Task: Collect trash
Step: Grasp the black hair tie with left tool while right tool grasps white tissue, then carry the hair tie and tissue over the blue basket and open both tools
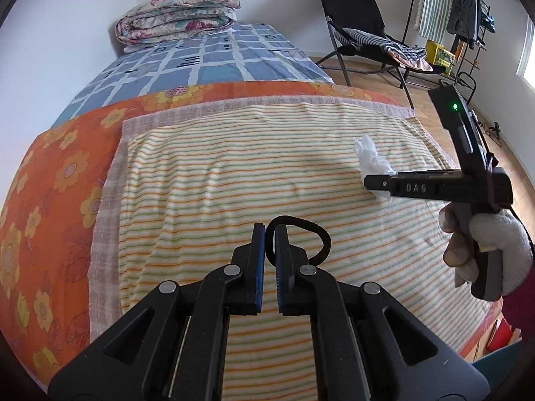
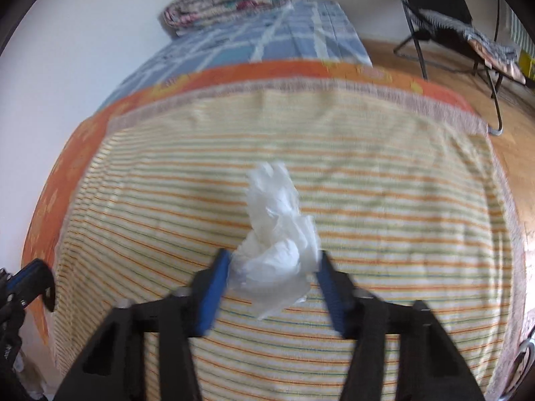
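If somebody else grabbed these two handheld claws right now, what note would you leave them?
Left gripper: shut on a black hair tie, held above the striped towel.
Right gripper: fingers spread around the crumpled white tissue, which lies on the towel; whether the pads touch it the blurred picture does not show, and it is not squeezed.
Done: hair tie picked up.
Left: close on the tissue, lift it, then drop both items in a bin; no bin is in view.
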### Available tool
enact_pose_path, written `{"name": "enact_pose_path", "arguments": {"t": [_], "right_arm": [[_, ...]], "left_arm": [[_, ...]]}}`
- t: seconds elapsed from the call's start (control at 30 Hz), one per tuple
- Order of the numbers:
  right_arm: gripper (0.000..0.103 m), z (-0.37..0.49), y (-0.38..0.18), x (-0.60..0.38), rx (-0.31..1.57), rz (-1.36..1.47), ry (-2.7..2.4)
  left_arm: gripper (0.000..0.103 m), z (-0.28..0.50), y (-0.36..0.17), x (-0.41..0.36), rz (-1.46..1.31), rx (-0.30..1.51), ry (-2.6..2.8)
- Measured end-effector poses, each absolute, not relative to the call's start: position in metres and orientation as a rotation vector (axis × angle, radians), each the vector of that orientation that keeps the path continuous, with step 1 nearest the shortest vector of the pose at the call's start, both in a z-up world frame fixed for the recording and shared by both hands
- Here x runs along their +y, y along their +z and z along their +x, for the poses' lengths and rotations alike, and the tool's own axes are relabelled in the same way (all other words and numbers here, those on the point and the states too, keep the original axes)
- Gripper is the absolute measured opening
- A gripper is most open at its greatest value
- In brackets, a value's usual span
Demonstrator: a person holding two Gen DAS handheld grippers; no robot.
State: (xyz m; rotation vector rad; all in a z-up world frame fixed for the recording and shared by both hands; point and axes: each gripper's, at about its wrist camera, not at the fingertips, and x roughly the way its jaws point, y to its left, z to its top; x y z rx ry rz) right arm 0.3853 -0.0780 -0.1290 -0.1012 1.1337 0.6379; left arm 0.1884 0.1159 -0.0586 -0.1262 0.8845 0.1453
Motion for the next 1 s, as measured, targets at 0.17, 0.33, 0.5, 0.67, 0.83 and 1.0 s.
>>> {"name": "enact_pose_path", "arguments": {"t": [0.17, 0.33, 0.5, 0.67, 0.83, 1.0], "right_arm": [[0.033, 0.373, -0.111, -0.092, 1.106, -0.065, 0.645], [0.032, 0.35, -0.075, -0.105, 1.057, -0.063, 0.688], [0.032, 0.306, -0.039, -0.128, 1.011, -0.067, 0.751], [0.033, 0.264, -0.016, -0.152, 0.991, -0.067, 0.797], [0.033, 0.218, -0.002, -0.174, 0.981, -0.062, 0.847], [0.033, 0.174, 0.001, -0.192, 0.981, -0.075, 0.885]], "left_arm": [[0.003, 0.175, -0.052, 0.113, -0.149, 0.88, 0.133], [0.003, 0.151, -0.033, 0.101, -0.131, 0.856, 0.117], [0.003, 0.12, -0.008, 0.084, -0.106, 0.819, 0.107], [0.003, 0.084, 0.015, 0.065, -0.088, 0.78, 0.092], [0.003, 0.046, 0.026, 0.046, -0.083, 0.758, 0.074], [0.003, 0.017, 0.021, 0.03, -0.081, 0.766, 0.053]]}}
